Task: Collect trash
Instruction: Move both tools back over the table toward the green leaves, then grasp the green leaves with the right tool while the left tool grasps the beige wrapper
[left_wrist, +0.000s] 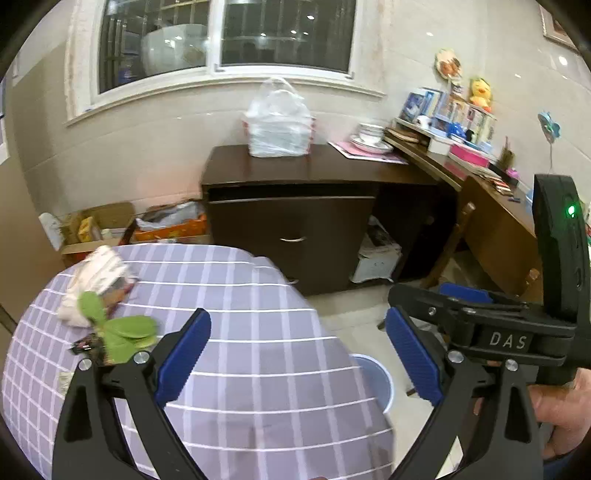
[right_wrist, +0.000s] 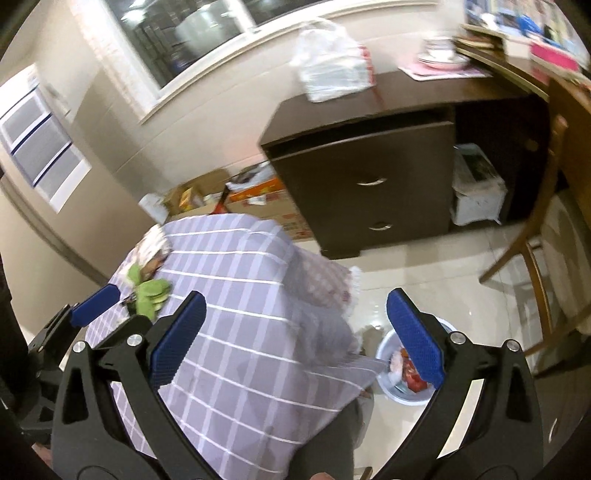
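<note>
Trash lies at the far left of the purple checked tablecloth (left_wrist: 258, 332): a crumpled white wrapper (left_wrist: 96, 280), green peel-like scraps (left_wrist: 122, 328) and a small dark wrapper (left_wrist: 88, 349). The scraps also show in the right wrist view (right_wrist: 147, 291). A pale blue bin (right_wrist: 388, 387) with red and white trash stands on the floor at the table's right edge; its rim shows in the left wrist view (left_wrist: 373, 373). My left gripper (left_wrist: 299, 362) is open and empty above the table. My right gripper (right_wrist: 295, 339) is open and empty, over the table edge and bin.
A dark cabinet (left_wrist: 295, 229) with a white plastic bag (left_wrist: 277, 125) stands behind the table. Cardboard boxes (left_wrist: 110, 229) sit on the floor at left. A wooden desk (left_wrist: 498, 206) with clutter and a chair (right_wrist: 535, 240) are at right. Tiled floor lies between.
</note>
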